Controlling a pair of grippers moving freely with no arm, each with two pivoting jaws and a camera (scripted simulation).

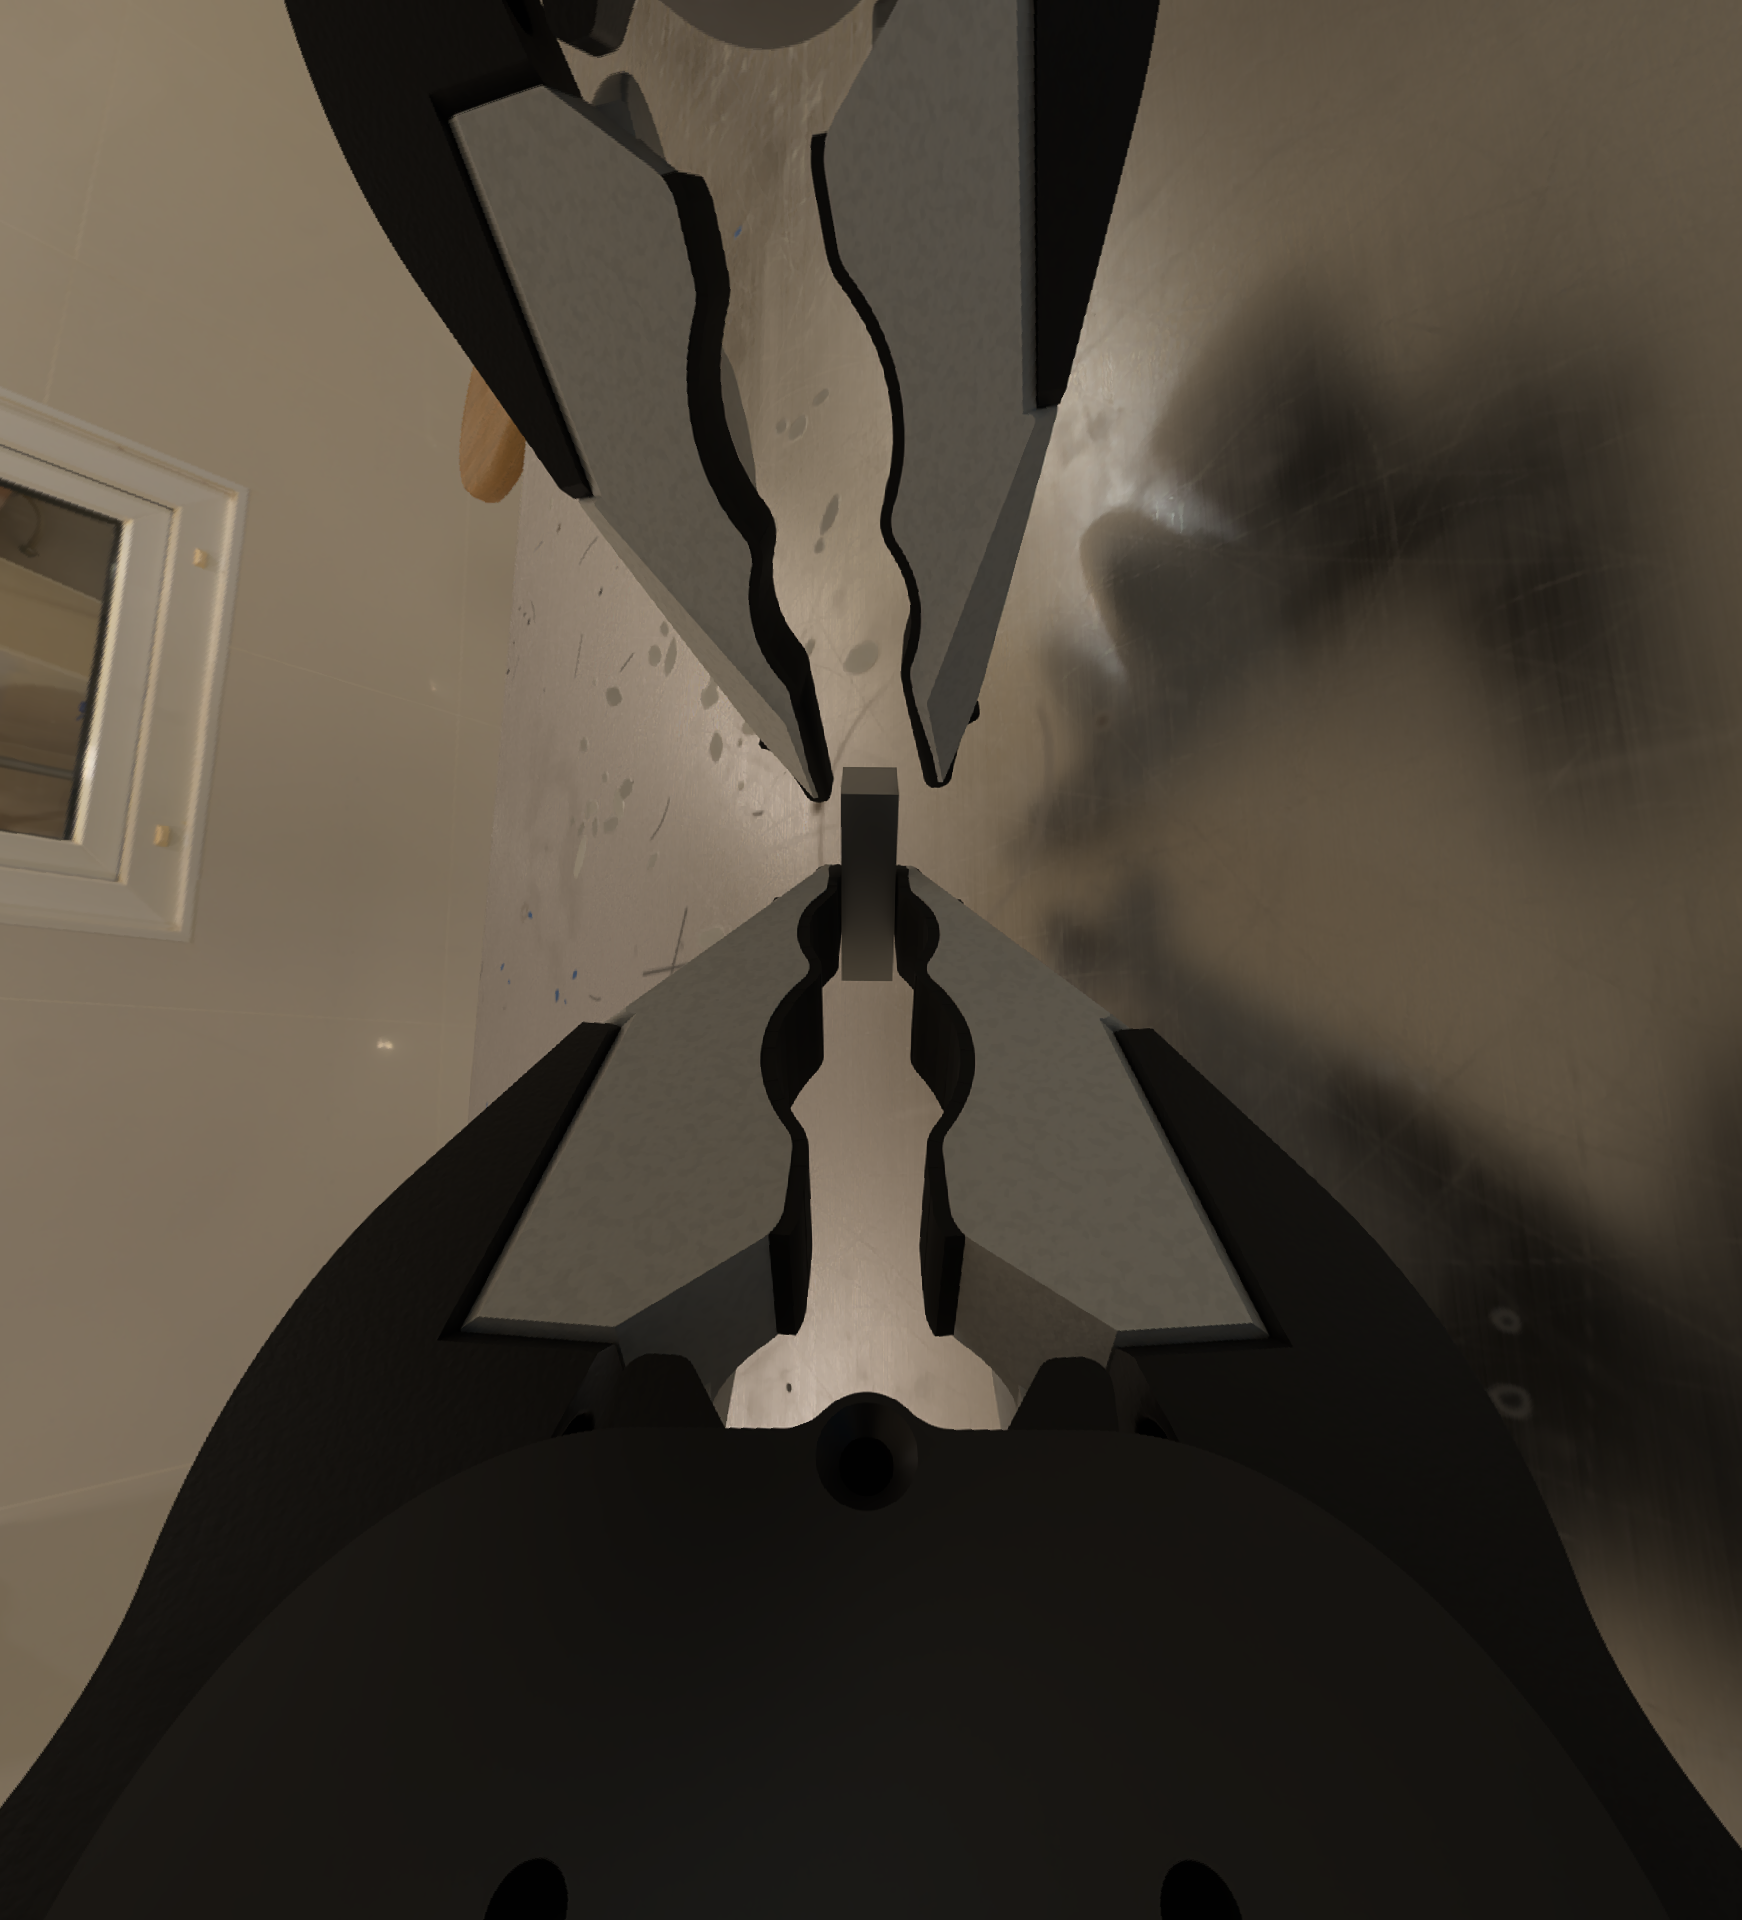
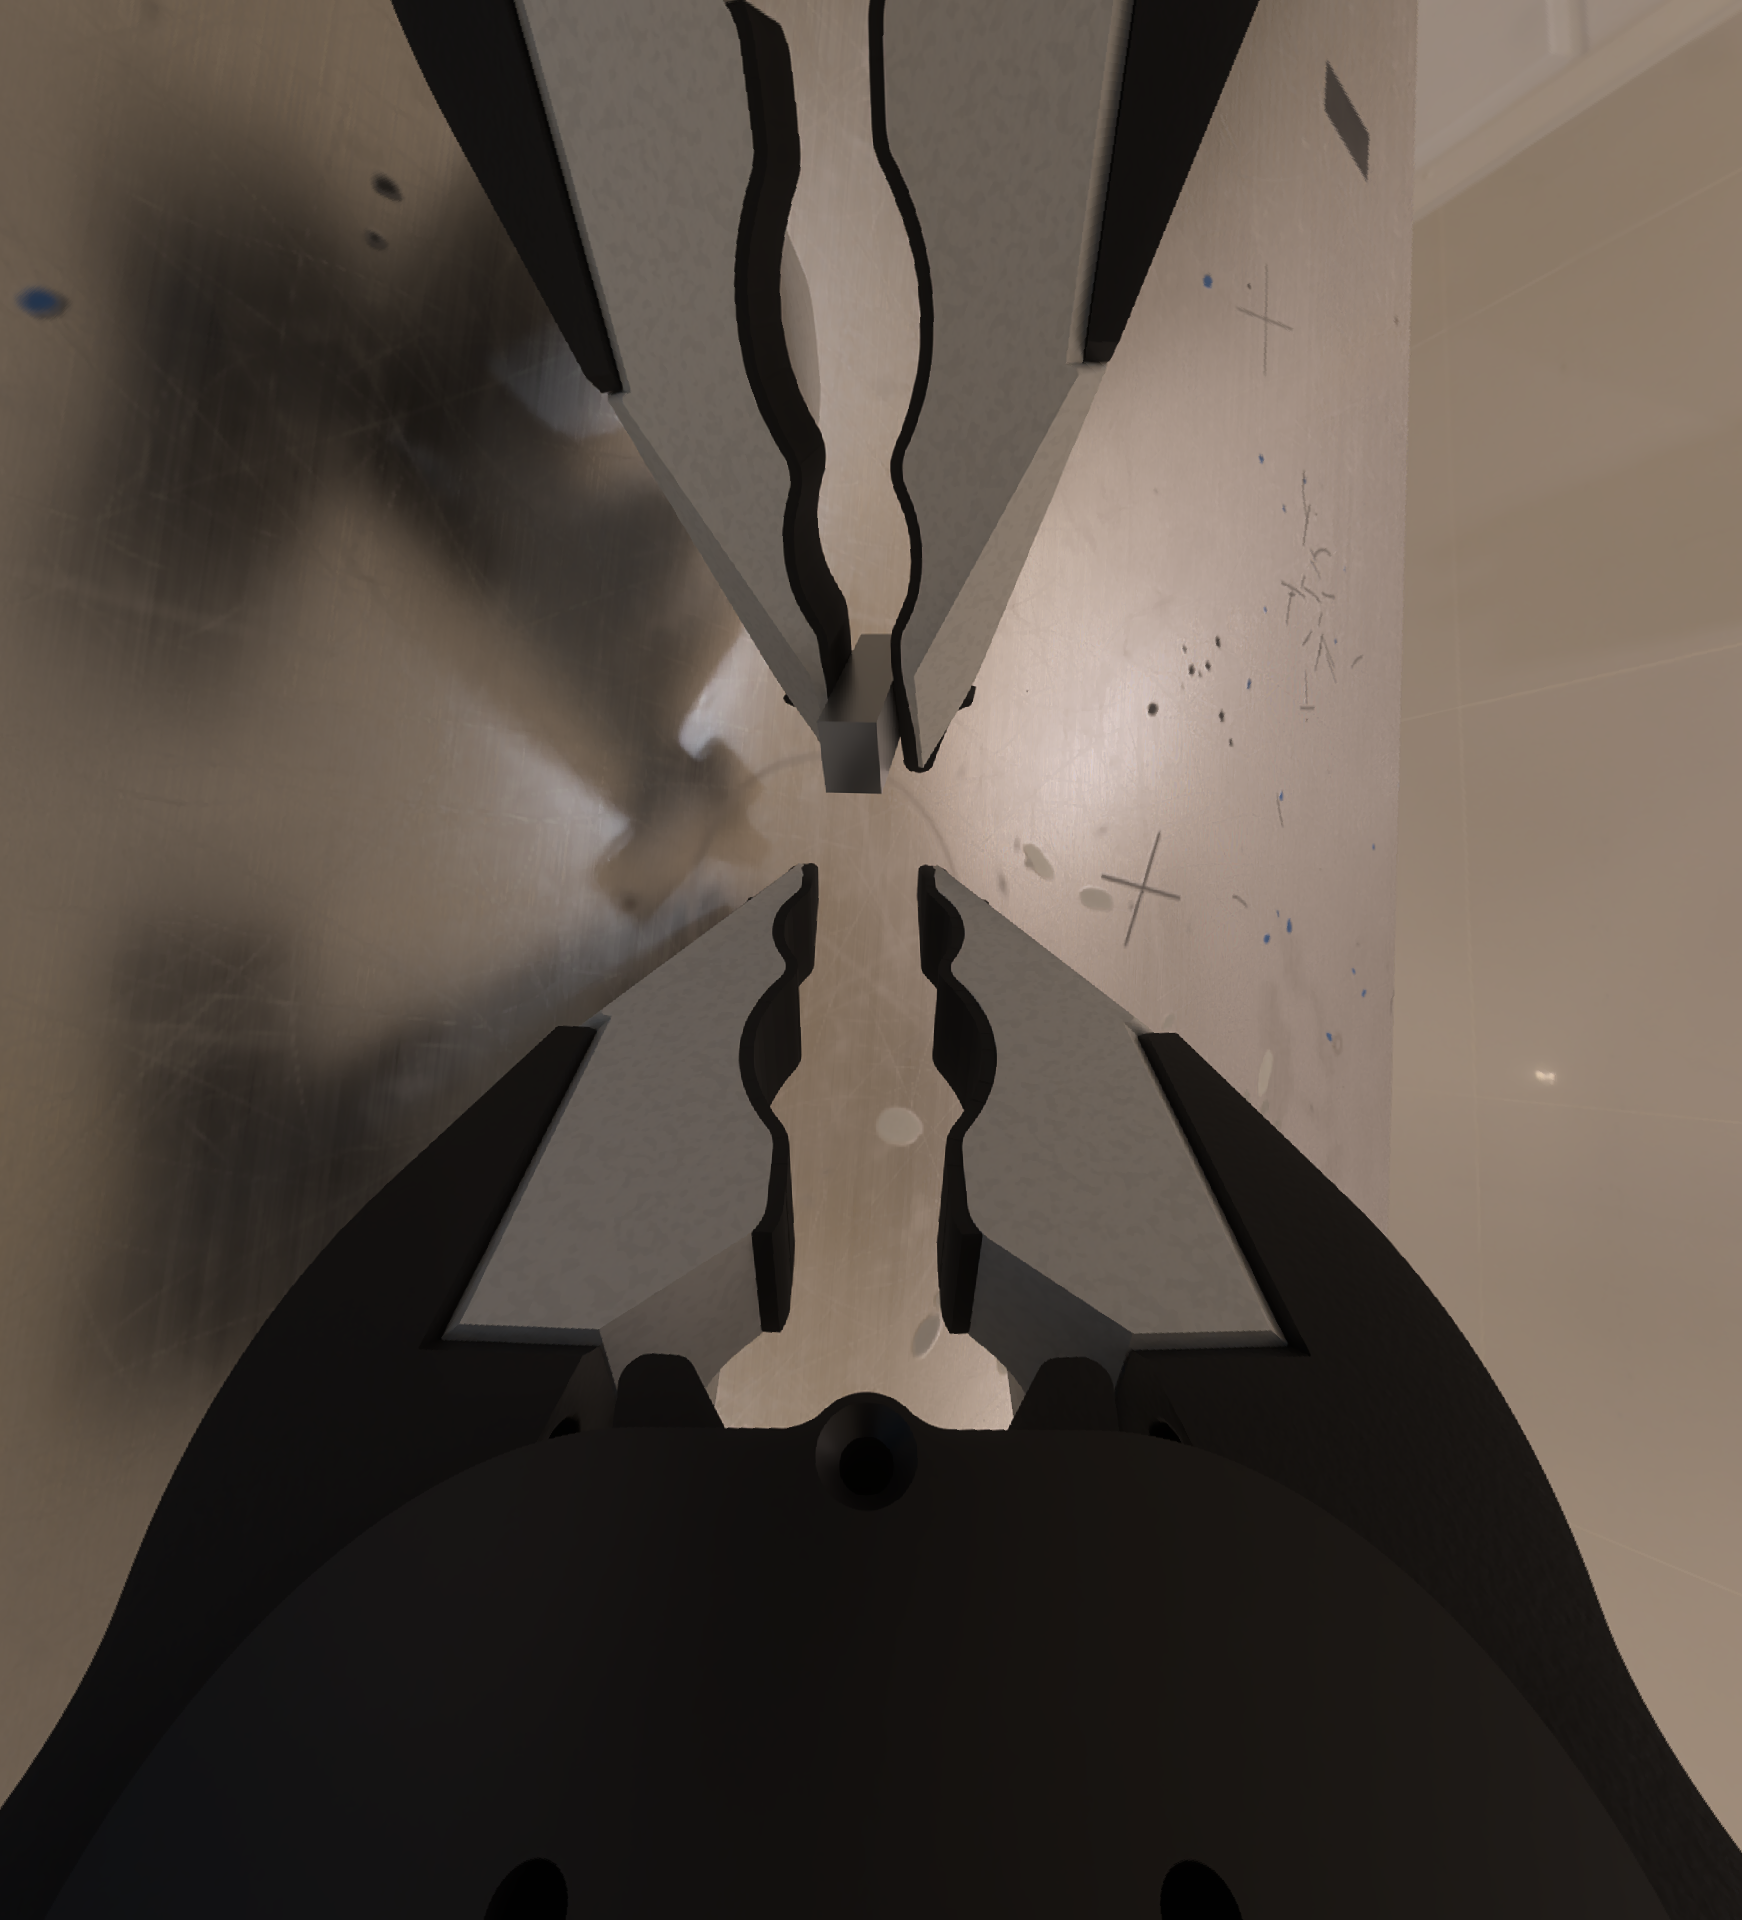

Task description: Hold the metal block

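Metal block [image 1: 868,894] held over scratched bench [image 1: 638,727].
Block is clamped by left gripper [image 1: 868,883]; right gripper [image 2: 867,883] (tips just beyond block) is seen parted, grasping nothing.

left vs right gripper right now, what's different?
The left gripper is shut on the metal block; the right gripper is open with nothing between its fingers. The block sits inside the left's fingertips but just beyond the right's. Both are black with grey finger pads, facing tip to tip over a scratched metal table.

Left gripper [image 2: 862,717] jaws clamp metal block [image 2: 854,743]; right gripper [image 2: 867,883] jaws apart.
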